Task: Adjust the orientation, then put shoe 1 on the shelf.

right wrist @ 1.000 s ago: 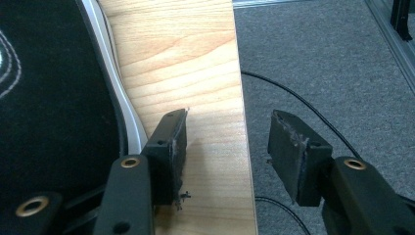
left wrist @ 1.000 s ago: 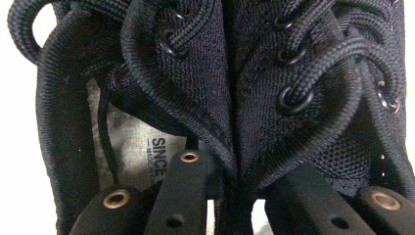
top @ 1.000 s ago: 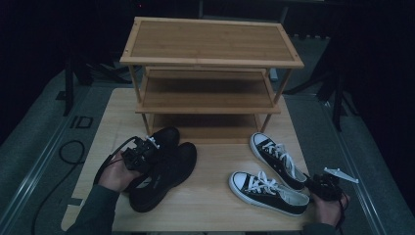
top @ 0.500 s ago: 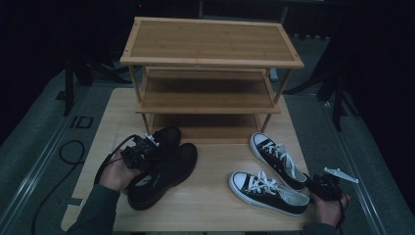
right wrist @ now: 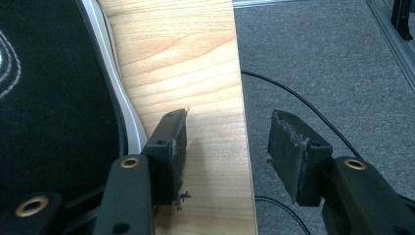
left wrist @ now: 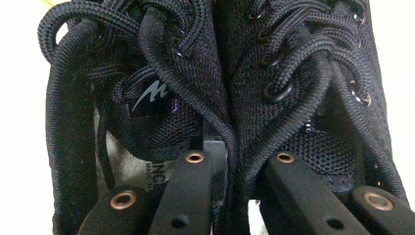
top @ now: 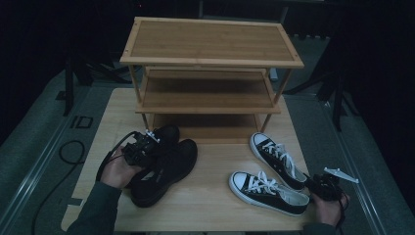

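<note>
Pair of black mesh lace-up shoes (top: 164, 164) on the pale wooden counter (top: 215, 205), in front of the three-tier bamboo shoe rack (top: 210, 73). My left gripper (left wrist: 235, 169) has its fingers (left wrist: 188, 181) pinched together over the two adjoining inner collars — soft, light, compliant fabric, likely to sag, so I judge this a sound hold. My right gripper (right wrist: 227, 147) rests fingers apart, empty, beside the black canvas sneakers (top: 269, 178).

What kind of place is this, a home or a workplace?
Probably a workplace: a recording studio or lab, not a home. A light wooden table stands on grey carpet, with dark stands around it, and a cable trails across the floor.
</note>
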`<state>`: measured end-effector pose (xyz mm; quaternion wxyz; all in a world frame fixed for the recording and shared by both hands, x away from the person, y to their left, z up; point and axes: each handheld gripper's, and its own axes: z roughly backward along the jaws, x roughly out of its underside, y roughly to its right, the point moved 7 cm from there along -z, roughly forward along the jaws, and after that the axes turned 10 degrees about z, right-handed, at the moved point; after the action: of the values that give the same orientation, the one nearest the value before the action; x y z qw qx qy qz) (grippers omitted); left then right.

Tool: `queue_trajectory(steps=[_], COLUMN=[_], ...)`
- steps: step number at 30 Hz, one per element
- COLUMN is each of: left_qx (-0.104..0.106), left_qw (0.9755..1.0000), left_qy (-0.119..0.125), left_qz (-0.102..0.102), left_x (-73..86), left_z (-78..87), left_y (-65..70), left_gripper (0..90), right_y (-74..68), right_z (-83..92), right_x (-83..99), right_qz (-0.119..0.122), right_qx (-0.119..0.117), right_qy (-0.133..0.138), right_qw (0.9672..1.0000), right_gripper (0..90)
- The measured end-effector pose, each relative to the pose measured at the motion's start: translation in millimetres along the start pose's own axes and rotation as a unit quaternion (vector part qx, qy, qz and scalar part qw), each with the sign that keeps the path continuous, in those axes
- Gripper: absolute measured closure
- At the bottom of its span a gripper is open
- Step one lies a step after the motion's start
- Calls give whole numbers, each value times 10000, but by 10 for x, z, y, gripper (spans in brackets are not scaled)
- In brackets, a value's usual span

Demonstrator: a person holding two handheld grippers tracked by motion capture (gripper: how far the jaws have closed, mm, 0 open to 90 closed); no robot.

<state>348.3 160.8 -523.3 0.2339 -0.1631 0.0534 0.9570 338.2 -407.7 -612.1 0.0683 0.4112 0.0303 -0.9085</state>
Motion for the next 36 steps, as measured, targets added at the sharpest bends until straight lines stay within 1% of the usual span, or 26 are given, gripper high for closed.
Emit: queue_trajectory(steps=[8, 13, 19, 22, 29, 36], left_qx=[119, 130, 232, 278, 249, 318], left_qw=[9999, 9998, 9995, 9994, 9995, 9991], left_qy=[87, 127, 169, 194, 203, 246], left_qz=[18, -36, -97, -83, -78, -120], left_x=[-51, -102, -169, -186, -244, -345], left_z=[48, 79, 110, 104, 90, 107], left_y=[28, 76, 116, 129, 150, 193], left_gripper=[857, 857, 857, 856, 856, 856], right_y=[0, 0, 1, 0, 1, 1], right_z=[0, 0, -1, -1, -1, -1], right_x=[0, 0, 0, -1, 0, -1], right_qz=[1, -3, -1, 0, -1, 3], right_qx=[0, -3, -4, -3, -5, -4], right_qy=[-1, -3, -3, -2, -2, 0], right_qw=[10000, 10000, 10000, 10000, 10000, 10000], right_gripper=[483, 483, 483, 483, 483, 482])
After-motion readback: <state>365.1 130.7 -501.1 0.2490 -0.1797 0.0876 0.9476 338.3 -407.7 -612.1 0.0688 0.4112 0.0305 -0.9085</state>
